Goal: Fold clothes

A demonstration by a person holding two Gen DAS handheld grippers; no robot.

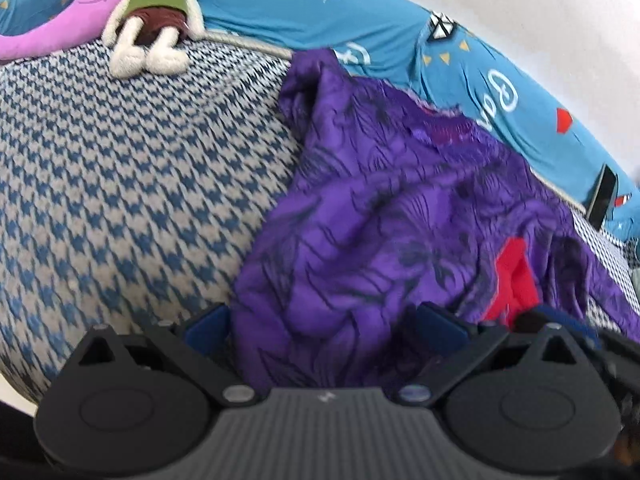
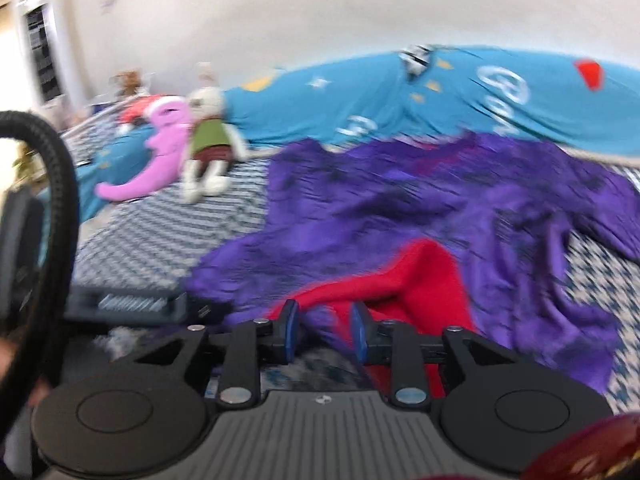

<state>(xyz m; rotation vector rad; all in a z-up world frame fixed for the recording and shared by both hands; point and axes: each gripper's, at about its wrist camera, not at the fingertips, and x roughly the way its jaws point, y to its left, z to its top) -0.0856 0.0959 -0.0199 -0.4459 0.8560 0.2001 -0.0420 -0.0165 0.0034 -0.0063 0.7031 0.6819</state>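
The purple garment [image 1: 384, 216] lay crumpled on the bed, spread over the houndstooth bedspread [image 1: 132, 176] with its far edge against the blue printed sheet [image 1: 280, 8]. Its dark leaf pattern was readable in the left wrist view but smeared by motion blur in the right wrist view. A red lining or a second red cloth [image 2: 404, 280] showed through a near opening in the purple fabric; which of the two it was could not be told. The left claw [image 1: 324, 324] stood wide apart, its blue pads on either side of a near fold of the garment, the fabric passing between them and down behind the claw body, where it was cut off from sight. The right claw [image 2: 326, 332] was partly closed with a narrow gap between its pads, a bit of purple and red cloth sitting in that gap; whether the pads actually pinched it could not be made out. At the far left of the bed a pink plush toy [image 1: 76, 12] and a pale stuffed doll in a green top [image 1: 156, 20] lay side by side, touching. A dark flat object [image 1: 602, 196], possibly a phone, leaned at the far right edge. No containers appeared in either view.
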